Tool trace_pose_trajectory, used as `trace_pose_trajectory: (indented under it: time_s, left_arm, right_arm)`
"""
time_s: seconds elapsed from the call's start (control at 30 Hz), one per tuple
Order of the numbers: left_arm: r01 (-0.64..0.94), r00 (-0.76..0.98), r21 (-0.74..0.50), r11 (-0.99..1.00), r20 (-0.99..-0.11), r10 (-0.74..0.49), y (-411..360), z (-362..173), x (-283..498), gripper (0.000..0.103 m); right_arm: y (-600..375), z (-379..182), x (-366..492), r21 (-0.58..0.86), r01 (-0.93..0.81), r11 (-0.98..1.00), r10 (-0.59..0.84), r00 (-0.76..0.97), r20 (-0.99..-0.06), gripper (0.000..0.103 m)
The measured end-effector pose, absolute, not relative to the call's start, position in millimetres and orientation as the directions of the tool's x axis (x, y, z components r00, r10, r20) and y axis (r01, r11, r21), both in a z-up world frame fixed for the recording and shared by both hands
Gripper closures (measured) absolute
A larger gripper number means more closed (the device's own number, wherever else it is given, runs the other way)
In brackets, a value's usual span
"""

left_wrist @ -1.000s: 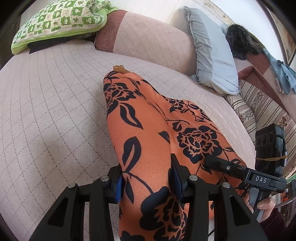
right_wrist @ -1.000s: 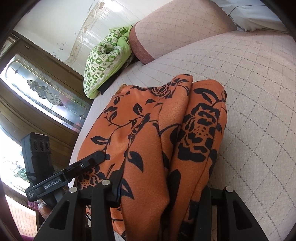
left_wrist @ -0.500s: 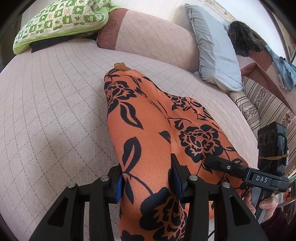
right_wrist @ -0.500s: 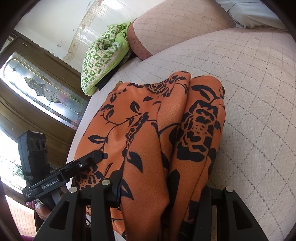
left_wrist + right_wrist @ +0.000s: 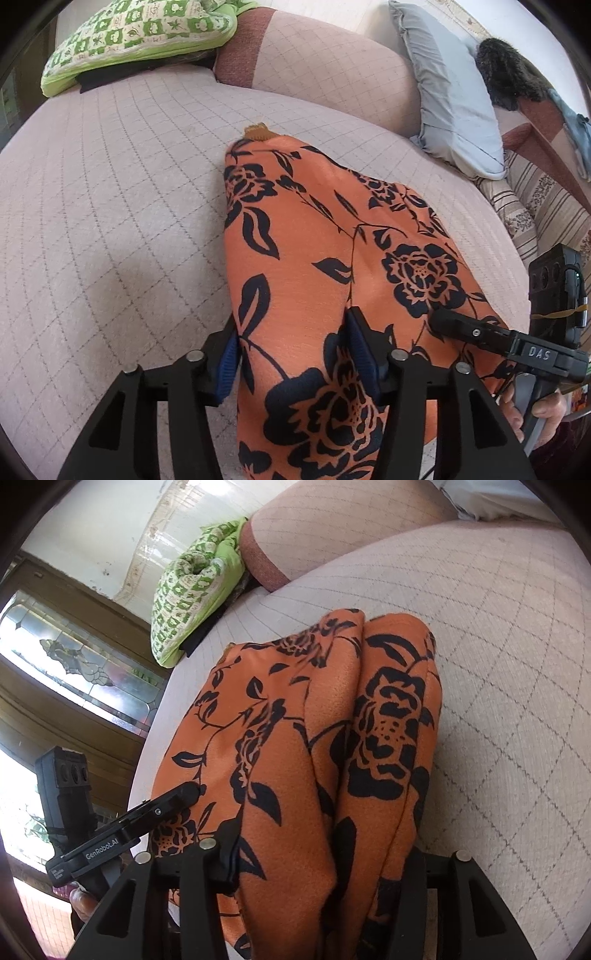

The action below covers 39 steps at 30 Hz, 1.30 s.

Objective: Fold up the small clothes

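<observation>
On the sofa: a pale pink quilted seat cushion (image 5: 110, 221) is lying under everything.
Garment: an orange black-flowered cloth (image 5: 314, 240) is stretching from 6 o'clock up to the centre of both views, resting on that seat.
Pillows: a green checked pillow (image 5: 140, 33) is sitting at 11 o'clock, a grey one (image 5: 450, 96) at 1 o'clock.
Left gripper (image 5: 301, 354): jaws are clenching the cloth's near edge.
Right gripper (image 5: 325, 853): jaws are gripping bunched folds of it.

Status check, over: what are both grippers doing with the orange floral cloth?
Left gripper shut on orange floral cloth. Right gripper shut on its other end. Cloth draped on quilted cushion. Nothing in the way.
</observation>
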<state>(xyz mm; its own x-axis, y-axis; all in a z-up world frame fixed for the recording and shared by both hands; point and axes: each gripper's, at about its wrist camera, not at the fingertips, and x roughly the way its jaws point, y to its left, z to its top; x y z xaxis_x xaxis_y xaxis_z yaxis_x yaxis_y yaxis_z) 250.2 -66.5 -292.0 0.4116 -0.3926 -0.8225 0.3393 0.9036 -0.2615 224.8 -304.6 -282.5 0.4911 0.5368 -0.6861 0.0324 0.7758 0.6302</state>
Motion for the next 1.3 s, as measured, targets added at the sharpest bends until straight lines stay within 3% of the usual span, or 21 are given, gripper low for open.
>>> trace_pose_trajectory:
  time_s: [0.2, 0.4, 0.57, 0.7, 0.83, 0.87, 0.93, 1.0, 1.3]
  left_arm:
    - [0.311, 0.508, -0.156, 0.938, -0.807, -0.302, -65, -277, 244, 0.036]
    - [0.257, 0.594, -0.162, 0.953, -0.751, -0.288, -55, -258, 241, 0.033]
    - [0.271, 0.620, -0.095, 0.958, -0.744, -0.249, -65, -255, 237, 0.032]
    - [0.284, 0.613, -0.027, 0.958, -0.764, -0.203, -76, -263, 238, 0.032]
    - [0.281, 0.588, 0.017, 0.960, -0.793, -0.159, -81, -275, 243, 0.032]
    - [0.277, 0.582, 0.029, 0.960, -0.800, -0.144, -82, -279, 245, 0.031]
    - [0.266, 0.574, 0.069, 0.962, -0.813, -0.100, -84, -287, 248, 0.019]
    - [0.265, 0.564, 0.079, 0.961, -0.821, -0.088, -85, -293, 252, 0.017]
    - [0.261, 0.601, 0.029, 0.965, -0.787, -0.139, -89, -275, 260, 0.017]
  right_arm:
    - [-309, -278, 224, 0.623, 0.038, 0.782, 0.534, 0.474, -0.700, 0.045]
    - [-322, -251, 208, 0.544, 0.020, 0.839, 0.438, 0.569, -0.696, 0.045]
    - [-338, -222, 190, 0.470, 0.075, 0.879, 0.268, 0.738, -0.619, 0.045]
    - [-332, -210, 186, 0.484, -0.008, 0.875, 0.309, 0.778, -0.547, 0.045]
    - [-299, -214, 196, 0.482, -0.127, 0.867, 0.421, 0.703, -0.573, 0.065]
    - [-292, -219, 199, 0.473, -0.134, 0.871, 0.428, 0.680, -0.595, 0.065]
    - [-279, -239, 209, 0.419, -0.106, 0.902, 0.389, 0.621, -0.680, 0.065]
    - [-278, -259, 220, 0.374, -0.066, 0.925, 0.345, 0.561, -0.753, 0.064]
    - [-290, -236, 233, 0.453, -0.073, 0.888, 0.403, 0.596, -0.695, 0.065]
